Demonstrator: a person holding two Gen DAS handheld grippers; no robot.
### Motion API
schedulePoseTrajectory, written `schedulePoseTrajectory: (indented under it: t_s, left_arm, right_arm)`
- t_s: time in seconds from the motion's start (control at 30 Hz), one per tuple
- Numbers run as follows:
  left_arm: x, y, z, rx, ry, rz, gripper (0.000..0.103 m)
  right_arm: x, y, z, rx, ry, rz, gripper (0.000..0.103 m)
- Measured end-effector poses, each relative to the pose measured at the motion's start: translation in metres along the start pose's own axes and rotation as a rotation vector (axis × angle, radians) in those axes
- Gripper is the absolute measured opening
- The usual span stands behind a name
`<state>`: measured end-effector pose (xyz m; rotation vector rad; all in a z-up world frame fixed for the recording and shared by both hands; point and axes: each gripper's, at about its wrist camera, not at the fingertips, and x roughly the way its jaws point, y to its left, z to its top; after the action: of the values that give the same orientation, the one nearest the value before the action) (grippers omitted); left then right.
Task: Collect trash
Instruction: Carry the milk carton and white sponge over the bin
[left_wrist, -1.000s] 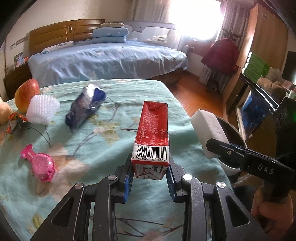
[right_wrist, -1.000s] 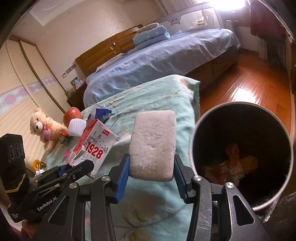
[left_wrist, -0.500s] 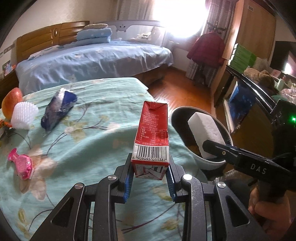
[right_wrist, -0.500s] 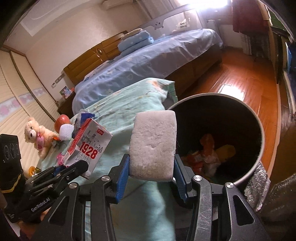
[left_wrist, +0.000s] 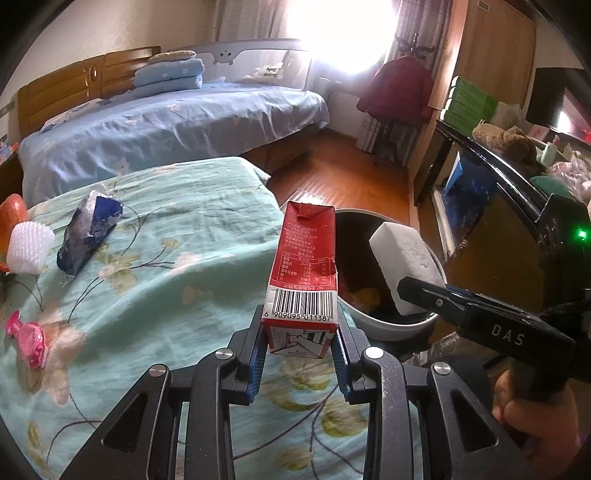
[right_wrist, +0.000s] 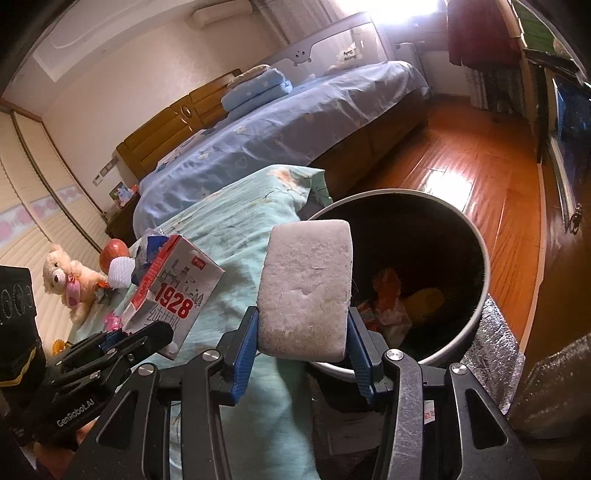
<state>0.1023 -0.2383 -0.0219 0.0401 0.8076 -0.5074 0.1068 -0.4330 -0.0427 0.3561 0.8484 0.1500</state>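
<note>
Your left gripper (left_wrist: 300, 354) grips the carton (left_wrist: 304, 269) by its base, long axis upright, above the bench (left_wrist: 147, 295). Your right gripper (right_wrist: 303, 354) clamps the foam block (right_wrist: 306, 291), pointing forward over the bin (right_wrist: 476, 295).

Bin (right_wrist: 476, 332) stands on the floor (right_wrist: 461, 155) beside the desk (left_wrist: 155, 295). Wrapper (left_wrist: 86, 232) lies on the desk. Bed (left_wrist: 166, 122) stands behind.
</note>
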Motion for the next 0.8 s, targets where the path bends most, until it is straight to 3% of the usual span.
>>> schedulePoseTrajectory:
  t_s: [0.8]
  left_arm:
    - [0.028, -0.025, 0.014, 0.052, 0.020, -0.019, 0.030]
  right_arm:
    - [-0.005, -0.026, 0.011, 0.021, -0.012, -0.039, 0.047]
